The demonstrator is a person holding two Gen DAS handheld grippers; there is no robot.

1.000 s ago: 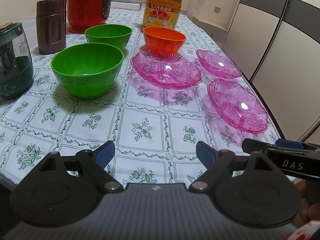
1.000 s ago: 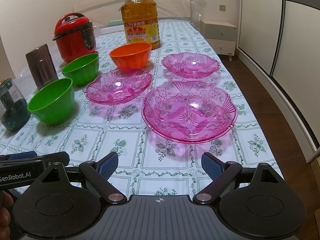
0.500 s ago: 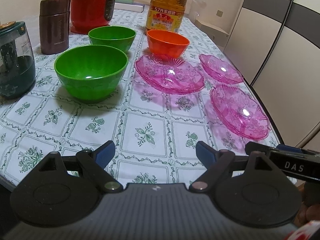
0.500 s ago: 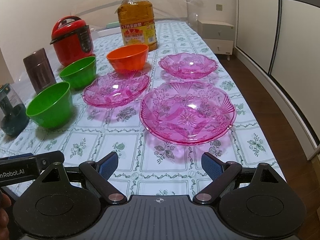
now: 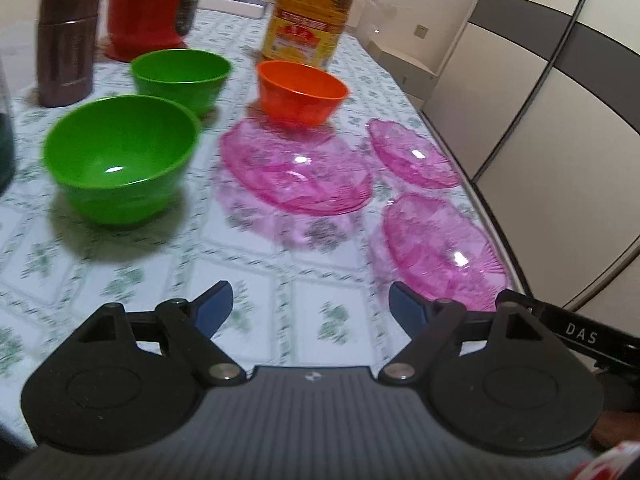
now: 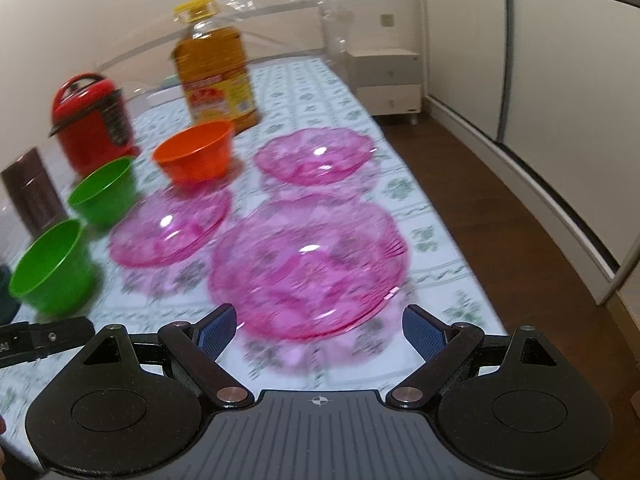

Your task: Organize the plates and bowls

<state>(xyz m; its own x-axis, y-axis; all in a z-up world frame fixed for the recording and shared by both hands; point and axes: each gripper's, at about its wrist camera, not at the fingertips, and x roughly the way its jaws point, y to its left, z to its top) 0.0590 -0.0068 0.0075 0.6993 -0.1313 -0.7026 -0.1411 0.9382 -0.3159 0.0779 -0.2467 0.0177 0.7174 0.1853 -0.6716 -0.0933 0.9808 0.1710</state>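
Note:
Three pink glass plates lie on the table: a near one (image 6: 308,264) (image 5: 440,248), a left one (image 6: 172,228) (image 5: 296,168) and a far one (image 6: 314,154) (image 5: 412,154). An orange bowl (image 6: 194,152) (image 5: 300,92) stands behind them. A big green bowl (image 5: 120,156) (image 6: 50,268) and a smaller green bowl (image 5: 182,74) (image 6: 104,192) stand to the left. My right gripper (image 6: 316,330) is open and empty, just short of the near plate's front rim. My left gripper (image 5: 310,306) is open and empty over bare tablecloth, short of the bowls and plates.
A yellow oil bottle (image 6: 216,68), a red cooker (image 6: 94,120) and a brown canister (image 5: 66,64) stand at the back. A dark jar (image 5: 4,152) is at the far left. The table's right edge (image 5: 488,216) drops to wooden floor (image 6: 520,220) beside wardrobe doors.
Both grippers have moved forward over the table; the plates and bowls look larger and blurred. The right gripper has closed in on the near pink plate. Both stay open.

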